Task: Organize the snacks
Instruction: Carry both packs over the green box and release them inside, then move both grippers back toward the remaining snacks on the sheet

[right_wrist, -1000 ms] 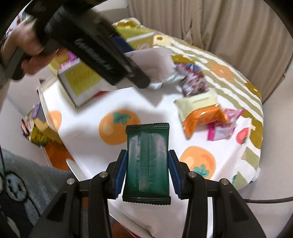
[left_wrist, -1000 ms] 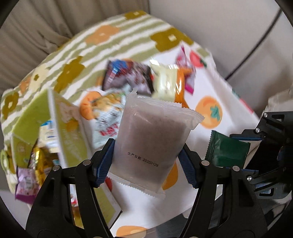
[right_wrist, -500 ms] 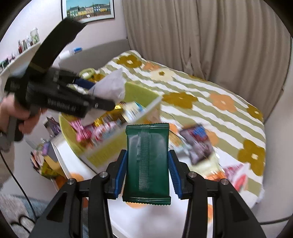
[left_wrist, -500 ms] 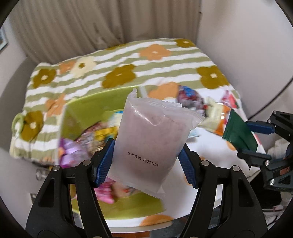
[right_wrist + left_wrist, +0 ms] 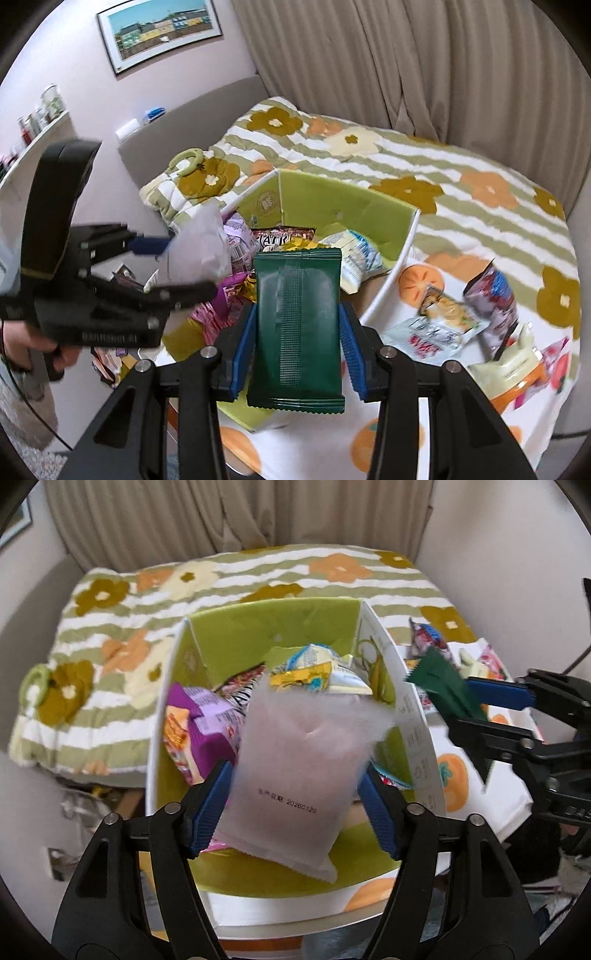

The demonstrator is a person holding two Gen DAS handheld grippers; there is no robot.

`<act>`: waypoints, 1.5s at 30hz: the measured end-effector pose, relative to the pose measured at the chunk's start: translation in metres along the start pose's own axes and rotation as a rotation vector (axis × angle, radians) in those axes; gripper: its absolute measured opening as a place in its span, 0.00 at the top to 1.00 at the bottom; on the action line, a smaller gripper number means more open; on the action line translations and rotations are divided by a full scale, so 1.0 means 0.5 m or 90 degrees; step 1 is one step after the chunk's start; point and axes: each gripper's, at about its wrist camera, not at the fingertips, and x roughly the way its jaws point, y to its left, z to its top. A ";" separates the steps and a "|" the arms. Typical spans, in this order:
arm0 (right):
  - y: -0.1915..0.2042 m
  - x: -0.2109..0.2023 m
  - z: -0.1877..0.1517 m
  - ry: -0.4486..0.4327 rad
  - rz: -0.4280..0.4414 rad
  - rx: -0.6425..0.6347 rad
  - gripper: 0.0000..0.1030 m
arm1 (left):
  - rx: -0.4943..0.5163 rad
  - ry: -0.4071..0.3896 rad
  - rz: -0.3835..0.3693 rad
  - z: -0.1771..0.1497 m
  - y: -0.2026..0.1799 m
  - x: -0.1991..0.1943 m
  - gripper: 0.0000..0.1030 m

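A pale pink snack packet point(image 5: 295, 768) hangs between the fingers of my left gripper point(image 5: 295, 801) over the green-lined box point(image 5: 269, 624). The jaws are opening; a gap shows at the right pad and the packet's top is blurred. The box holds several snacks. My right gripper point(image 5: 299, 332) is shut on a dark green packet point(image 5: 297, 295), upright above the box's near corner. The right wrist view shows the left gripper point(image 5: 188, 264) with the pale packet point(image 5: 203, 243) over the box point(image 5: 343, 206). In the left wrist view, the right gripper point(image 5: 476, 709) and green packet point(image 5: 443, 686) sit at right.
Several loose snack packets point(image 5: 436, 328) lie on the white persimmon-print cloth point(image 5: 406, 424) to the right of the box, among them a dark one point(image 5: 491, 295). A striped floral blanket point(image 5: 461, 166) covers the bed behind. A hand point(image 5: 22, 350) holds the left gripper.
Both grippers swung from over the cloth with loose snacks to above the open box. The left jaws have parted a little around the pale packet. The green packet stays gripped.
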 end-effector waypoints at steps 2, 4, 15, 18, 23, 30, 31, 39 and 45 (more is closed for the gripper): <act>0.011 0.014 0.002 0.007 -0.012 0.010 0.61 | -0.002 -0.015 -0.023 -0.006 0.011 -0.001 0.07; 0.017 0.025 0.001 0.012 -0.029 0.025 0.61 | 0.002 -0.040 -0.028 -0.011 0.028 -0.007 0.00; 0.056 0.050 -0.011 0.034 -0.081 0.123 0.61 | 0.028 -0.047 -0.043 -0.019 0.078 0.016 0.00; 0.065 0.066 -0.019 0.045 -0.073 0.131 0.61 | 0.023 -0.045 -0.033 -0.026 0.086 0.019 0.00; 0.064 0.084 -0.036 0.055 -0.049 0.152 0.32 | -0.003 -0.051 -0.020 -0.036 0.102 0.010 0.01; 0.063 0.062 -0.056 0.028 -0.057 0.151 0.00 | -0.042 -0.045 -0.032 -0.051 0.121 0.019 0.01; 0.065 0.062 -0.055 0.028 -0.057 0.150 0.00 | -0.046 -0.048 -0.033 -0.052 0.122 0.017 0.01; 0.076 0.031 -0.047 0.004 -0.074 0.148 0.00 | -0.040 -0.073 -0.038 -0.035 0.105 -0.017 0.01; 0.078 -0.033 -0.038 -0.045 -0.110 0.150 0.00 | -0.025 -0.097 -0.052 -0.002 0.073 -0.047 0.01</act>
